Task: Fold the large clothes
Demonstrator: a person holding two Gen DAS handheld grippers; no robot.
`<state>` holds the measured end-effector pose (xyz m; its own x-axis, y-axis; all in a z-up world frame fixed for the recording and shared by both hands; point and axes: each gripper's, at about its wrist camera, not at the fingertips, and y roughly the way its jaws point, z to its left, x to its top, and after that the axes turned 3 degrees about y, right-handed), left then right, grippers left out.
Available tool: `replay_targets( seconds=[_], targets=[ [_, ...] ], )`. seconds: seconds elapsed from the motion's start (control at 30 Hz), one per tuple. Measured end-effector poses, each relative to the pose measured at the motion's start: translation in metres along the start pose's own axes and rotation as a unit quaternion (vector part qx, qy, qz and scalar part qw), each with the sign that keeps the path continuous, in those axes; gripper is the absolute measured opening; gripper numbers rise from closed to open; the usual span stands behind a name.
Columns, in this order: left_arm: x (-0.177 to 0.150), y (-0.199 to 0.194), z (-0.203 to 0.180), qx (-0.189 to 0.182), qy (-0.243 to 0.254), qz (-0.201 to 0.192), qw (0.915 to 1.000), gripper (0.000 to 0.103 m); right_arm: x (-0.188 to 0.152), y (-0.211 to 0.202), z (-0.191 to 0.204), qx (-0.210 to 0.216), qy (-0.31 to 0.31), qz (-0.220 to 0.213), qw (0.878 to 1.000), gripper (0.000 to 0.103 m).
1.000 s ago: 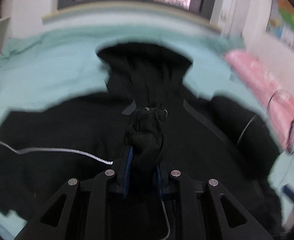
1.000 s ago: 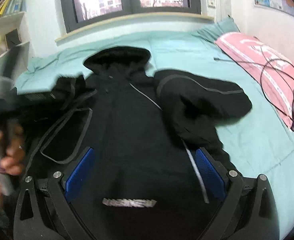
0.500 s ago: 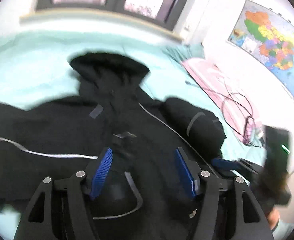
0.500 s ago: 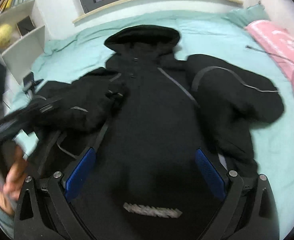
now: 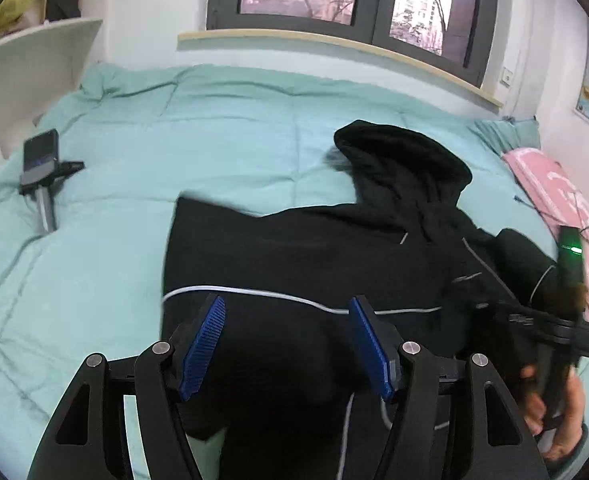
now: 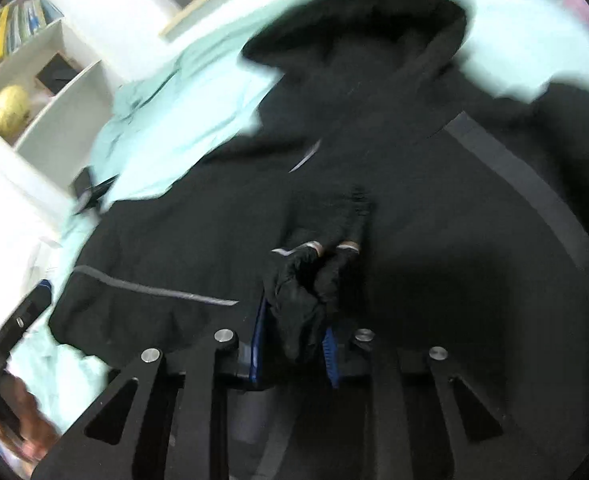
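Observation:
A large black hooded jacket (image 5: 314, 256) with thin white piping lies on the teal bedspread (image 5: 134, 152), hood toward the window. My left gripper (image 5: 288, 344) is open and empty, its blue pads just above the jacket's folded left side. In the right wrist view the jacket (image 6: 434, 240) fills the frame. My right gripper (image 6: 294, 344) is shut on a bunched fold of the jacket's black fabric, with a striped cuff edge showing just past the fingertips. The right tool and hand also show at the right edge of the left wrist view (image 5: 554, 332).
A phone on a small stand (image 5: 40, 168) lies on the bed at the far left. A pink pillow with cables (image 5: 554, 192) sits at the right. White shelves (image 6: 42, 80) with a yellow ball stand left of the bed. A window is behind.
My left gripper let go of the bunched fabric, opened and drew back to the left. My right gripper, open before, has closed on a fold of the jacket.

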<state>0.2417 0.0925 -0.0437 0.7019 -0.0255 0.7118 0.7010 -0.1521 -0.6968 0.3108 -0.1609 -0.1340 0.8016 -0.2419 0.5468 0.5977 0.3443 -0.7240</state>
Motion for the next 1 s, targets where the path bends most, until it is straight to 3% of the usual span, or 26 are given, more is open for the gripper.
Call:
replay_targets(
  seconds=[0.1, 0.13, 0.17, 0.27, 0.33, 0.37, 0.47, 0.57, 0.67, 0.73, 0.8, 0.93, 1.0],
  targets=[
    [0.004, 0.01, -0.017, -0.016, 0.008, 0.005, 0.9998, 0.066, 0.005, -0.046, -0.024, -0.084, -0.007, -0.057, 0.995, 0.026],
    [0.004, 0.014, -0.025, -0.024, 0.016, 0.008, 0.9996, 0.066, 0.007, -0.067, -0.037, -0.147, -0.014, -0.086, 0.985, 0.026],
    [0.003, 0.021, -0.034, -0.032, 0.025, 0.015, 0.9991, 0.066, 0.007, -0.078, -0.047, -0.172, -0.015, -0.098, 0.98, 0.026],
    [-0.008, 0.068, -0.063, -0.035, 0.042, 0.083, 0.995, 0.066, 0.005, -0.087, -0.074, -0.185, -0.012, -0.075, 0.98, 0.025],
    [-0.021, 0.1, -0.074, -0.008, 0.054, 0.136, 0.9892, 0.066, -0.004, -0.075, -0.079, -0.212, -0.034, -0.049, 0.975, 0.024],
    [-0.03, 0.112, -0.077, 0.011, 0.062, 0.145, 0.9874, 0.066, -0.007, -0.068, -0.081, -0.219, -0.041, -0.037, 0.974, 0.024],
    [-0.033, 0.104, -0.08, 0.015, 0.063, 0.125, 0.9901, 0.066, -0.016, -0.042, -0.096, -0.213, -0.033, 0.0, 0.977, 0.024],
    [-0.022, 0.081, -0.089, -0.014, 0.05, 0.109, 0.9927, 0.066, -0.017, -0.043, -0.094, -0.197, -0.047, 0.005, 0.979, 0.027],
    [-0.009, 0.053, -0.118, -0.037, 0.068, 0.066, 0.9948, 0.066, -0.023, -0.084, -0.089, -0.149, -0.04, -0.013, 0.988, 0.035],
    [0.003, 0.037, -0.149, -0.061, 0.084, 0.038, 0.9939, 0.066, -0.028, -0.123, -0.084, -0.102, -0.038, -0.046, 0.993, 0.054],
    [0.01, 0.033, -0.18, -0.087, 0.092, 0.025, 0.9916, 0.066, -0.029, -0.159, -0.08, -0.075, -0.04, -0.08, 0.993, 0.059],
    [0.01, 0.06, -0.233, -0.121, 0.094, 0.033, 0.9876, 0.066, -0.019, -0.211, -0.1, -0.086, -0.023, -0.119, 0.989, 0.06],
    [0.003, 0.095, -0.256, -0.126, 0.098, 0.065, 0.985, 0.066, -0.014, -0.229, -0.126, -0.091, 0.0, -0.125, 0.988, 0.061]
  ],
)
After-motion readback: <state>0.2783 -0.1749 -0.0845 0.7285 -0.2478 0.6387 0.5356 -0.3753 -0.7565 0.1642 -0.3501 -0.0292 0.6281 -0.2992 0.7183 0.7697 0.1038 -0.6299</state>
